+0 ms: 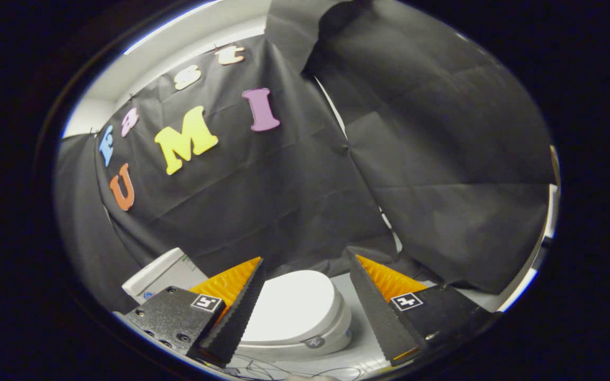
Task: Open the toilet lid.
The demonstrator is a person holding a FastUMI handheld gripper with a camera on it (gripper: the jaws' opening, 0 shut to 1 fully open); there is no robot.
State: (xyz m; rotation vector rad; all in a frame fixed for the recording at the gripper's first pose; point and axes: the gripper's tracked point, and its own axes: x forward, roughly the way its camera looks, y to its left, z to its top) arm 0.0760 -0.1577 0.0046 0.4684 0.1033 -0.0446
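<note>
gripper [305, 270] jaws spread, empty | toilet lid [292, 304] closed, beyond them

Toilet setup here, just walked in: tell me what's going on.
A person is holding a gripper out toward a white toilet in a booth. Its fingers are spread open with nothing between them, and the toilet sits beyond them. The toilet lid is down and untouched, so the opening has not begun. The tank stands behind it.
</note>
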